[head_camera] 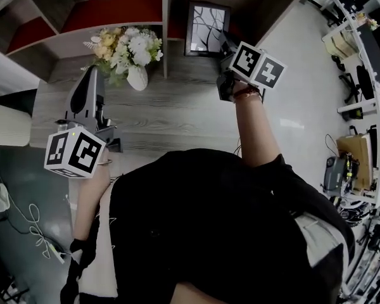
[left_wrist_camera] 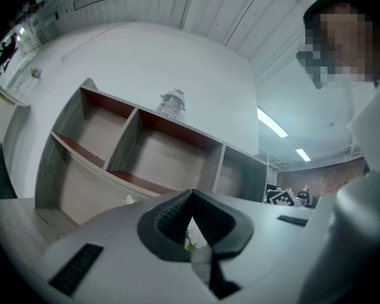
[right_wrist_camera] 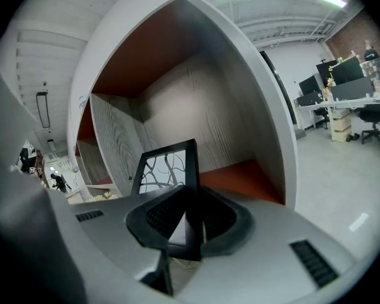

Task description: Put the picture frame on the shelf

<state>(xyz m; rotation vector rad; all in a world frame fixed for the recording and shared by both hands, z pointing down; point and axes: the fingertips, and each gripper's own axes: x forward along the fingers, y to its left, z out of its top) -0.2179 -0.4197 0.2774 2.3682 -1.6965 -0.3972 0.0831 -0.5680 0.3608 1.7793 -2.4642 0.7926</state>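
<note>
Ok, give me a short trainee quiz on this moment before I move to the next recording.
1. Multiple choice: what is the right hand-held gripper shut on?
A) the vase of flowers
B) the picture frame
C) nothing
2. True or false: the left hand-held gripper holds the vase of flowers.
3. Fill in: the floor of the shelf compartment behind the picture frame is ___ in colour.

Key: 1 B. 2 false; its jaws are together with nothing between them. 3 red.
</note>
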